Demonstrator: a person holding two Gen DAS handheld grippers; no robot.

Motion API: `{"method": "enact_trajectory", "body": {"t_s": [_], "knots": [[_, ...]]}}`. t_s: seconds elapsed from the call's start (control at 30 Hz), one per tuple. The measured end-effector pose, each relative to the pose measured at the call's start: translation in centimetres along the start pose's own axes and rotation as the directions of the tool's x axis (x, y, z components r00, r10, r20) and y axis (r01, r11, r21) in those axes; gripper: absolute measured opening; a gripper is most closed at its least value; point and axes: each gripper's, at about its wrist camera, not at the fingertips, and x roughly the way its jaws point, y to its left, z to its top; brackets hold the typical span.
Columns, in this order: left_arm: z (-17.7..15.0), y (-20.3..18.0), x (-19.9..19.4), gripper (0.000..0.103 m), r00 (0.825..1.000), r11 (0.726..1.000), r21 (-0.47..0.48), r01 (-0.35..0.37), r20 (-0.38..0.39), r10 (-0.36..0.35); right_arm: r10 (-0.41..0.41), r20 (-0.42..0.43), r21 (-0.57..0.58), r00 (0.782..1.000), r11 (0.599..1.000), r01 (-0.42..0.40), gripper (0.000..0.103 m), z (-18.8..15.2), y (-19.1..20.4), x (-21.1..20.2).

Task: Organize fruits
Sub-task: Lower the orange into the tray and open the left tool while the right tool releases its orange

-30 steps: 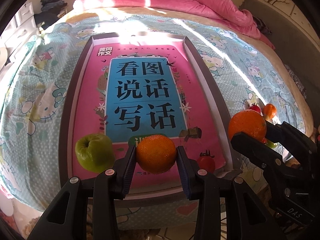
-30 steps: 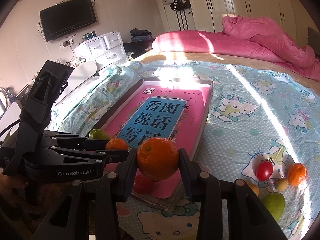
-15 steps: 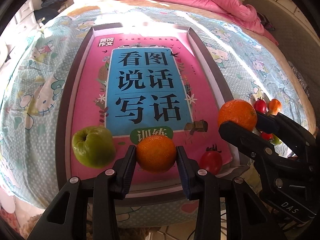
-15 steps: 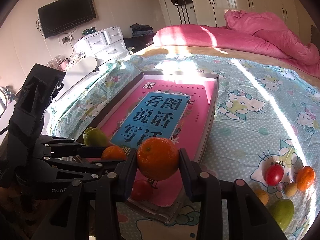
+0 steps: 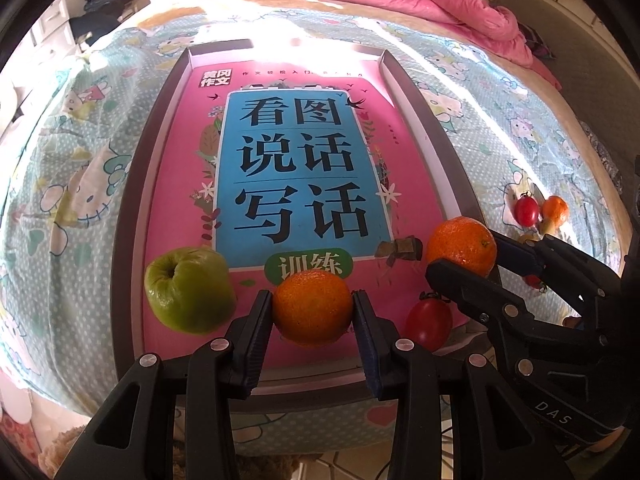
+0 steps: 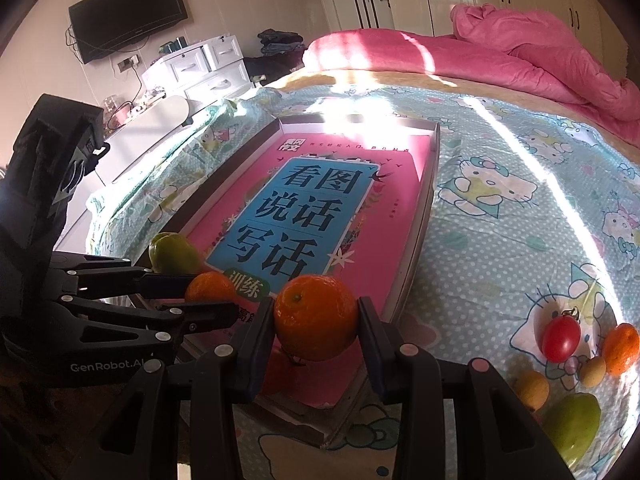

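A shallow tray [image 5: 428,128] lined with a pink and blue book cover lies on the bed. My left gripper [image 5: 313,310] is shut on an orange [image 5: 313,307] over the tray's near end, between a green apple [image 5: 188,290] and a red cherry tomato [image 5: 429,323] resting in the tray. My right gripper [image 6: 317,318] is shut on a second orange [image 6: 316,317] above the tray's near right corner; in the left wrist view this orange [image 5: 461,251] shows at the right rim. The left gripper [image 6: 208,298] with its orange is visible at the left of the right wrist view.
Loose fruit lies on the bedsheet right of the tray: a red tomato [image 6: 561,338], a small orange [image 6: 621,348], two small yellow fruits [image 6: 531,390] and a green apple [image 6: 573,426]. A pink duvet [image 6: 460,56] fills the far side of the bed. White drawers [image 6: 200,70] stand at the left.
The right gripper with its orange has come down and inward toward the tray's near right corner. The left gripper stays over the tray's near end, tilted a little further down.
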Motion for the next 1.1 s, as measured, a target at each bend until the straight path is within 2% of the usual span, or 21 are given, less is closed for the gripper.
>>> {"method": "enact_trajectory", "body": {"t_s": [0.87,1.1], "knots": [[-0.1,0.3,-0.1,0.042,1.0,1.0,-0.003,0.008,0.009,-0.008,-0.013,0.004,-0.005,1.0,1.0,0.013,0.042,-0.6,0.3,-0.7],[-0.2,0.4,-0.7,0.042,1.0,1.0,0.0,0.018,0.02,-0.018,-0.002,0.018,0.026,1.0,1.0,0.001,0.046,-0.5,-0.1,-1.6]]}}
